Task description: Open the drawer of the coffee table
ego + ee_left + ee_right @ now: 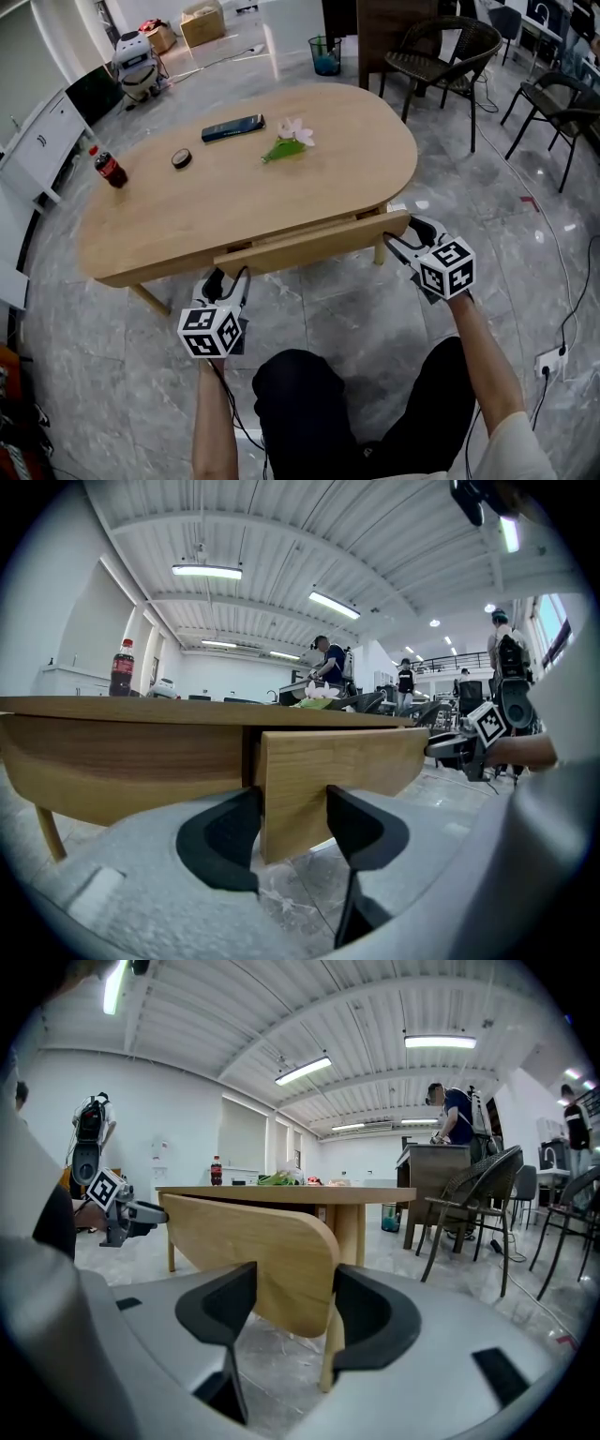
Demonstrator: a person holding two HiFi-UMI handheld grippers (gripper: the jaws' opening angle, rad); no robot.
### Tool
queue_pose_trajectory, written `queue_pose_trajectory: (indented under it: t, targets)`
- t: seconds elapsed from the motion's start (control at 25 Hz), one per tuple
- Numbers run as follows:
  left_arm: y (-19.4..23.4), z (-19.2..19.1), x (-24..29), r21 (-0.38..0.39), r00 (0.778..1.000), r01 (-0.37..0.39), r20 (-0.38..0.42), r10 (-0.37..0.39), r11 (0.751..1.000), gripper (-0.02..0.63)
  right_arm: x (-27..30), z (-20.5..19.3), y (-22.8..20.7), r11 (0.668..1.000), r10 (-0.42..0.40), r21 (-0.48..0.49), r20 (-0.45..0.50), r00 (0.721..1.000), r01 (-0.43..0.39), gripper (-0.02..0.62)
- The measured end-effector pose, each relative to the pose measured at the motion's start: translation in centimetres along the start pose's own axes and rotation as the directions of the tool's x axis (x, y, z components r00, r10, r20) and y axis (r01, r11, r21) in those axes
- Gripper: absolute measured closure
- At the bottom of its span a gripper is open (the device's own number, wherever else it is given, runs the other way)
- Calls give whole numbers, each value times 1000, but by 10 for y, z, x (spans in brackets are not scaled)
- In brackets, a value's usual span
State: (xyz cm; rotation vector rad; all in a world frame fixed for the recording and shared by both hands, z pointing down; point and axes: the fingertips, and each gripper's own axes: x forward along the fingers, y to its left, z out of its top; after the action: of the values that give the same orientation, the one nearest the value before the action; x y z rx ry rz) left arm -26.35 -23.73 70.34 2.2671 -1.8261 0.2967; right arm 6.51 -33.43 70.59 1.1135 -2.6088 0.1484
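The fingers of the left gripper are pressed against both faces of the drawer front at its left end, while the right gripper has its own fingers closed around the panel's rounded right end. Seen from the head camera, the drawer front runs along the 6 o'clock edge of the oval table and stands slightly proud of the apron, with a thin gap showing behind it. The panel looks like a stiff, smooth slab of light wood with no handle, so the two ends are the sensible holds. A bare, sealed surface could slip under light pressure. A drawer this wide is likely to bind if one end leads, so an even pull toward 6 o'clock seems the safer way. On the tabletop, a cola bottle stands upright at 9 o'clock, tall enough to topple if the table jolts. A dark flat device and a flower sprig lie near 12 o'clock.
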Motion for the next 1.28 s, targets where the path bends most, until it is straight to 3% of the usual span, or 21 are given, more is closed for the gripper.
queue_pose_trajectory:
  t: [0.64,1.28]
  targets:
    - [-12,-7,-21,5,1000,7,-18,-7,1000,387,-19,-6,9,997,-40,61,23,999,39,324]
    - [-27,-19,-50,31,1000,19,-26,-18,999,387,-49,-19,27,999,-11,43,-7,1000,12,331]
